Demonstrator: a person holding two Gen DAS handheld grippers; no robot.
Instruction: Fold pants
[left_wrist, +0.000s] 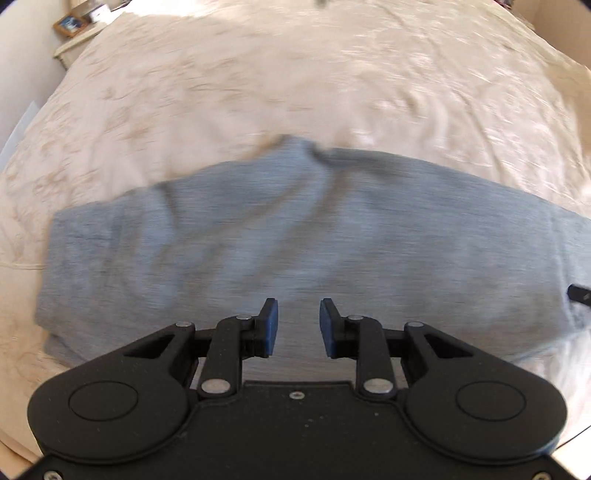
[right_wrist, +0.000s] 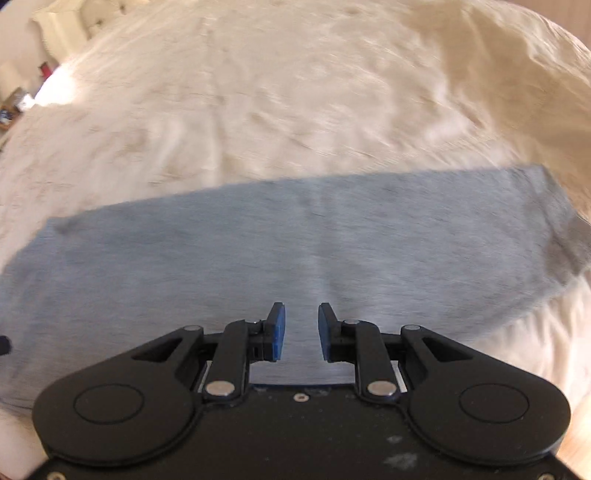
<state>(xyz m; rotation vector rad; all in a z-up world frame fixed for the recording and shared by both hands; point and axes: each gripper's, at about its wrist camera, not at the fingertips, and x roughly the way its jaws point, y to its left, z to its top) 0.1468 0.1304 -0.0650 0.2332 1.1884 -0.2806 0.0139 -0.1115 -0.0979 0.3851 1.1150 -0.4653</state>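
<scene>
Pants flat beneath both open jaws

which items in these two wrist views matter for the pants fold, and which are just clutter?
For the job:
- grey pants, spread across the bed
- left gripper, jaws apart, nothing between them
- right gripper, jaws apart, nothing between them
- cream bedspread, the work surface

Lying about:
- nightstand beside the bed, with a framed picture on it
- blurred items off the bed's edge

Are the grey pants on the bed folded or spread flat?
Folded: the grey fabric pants lie as one long doubled band on the cream bedspread, layered edges at one end.
</scene>
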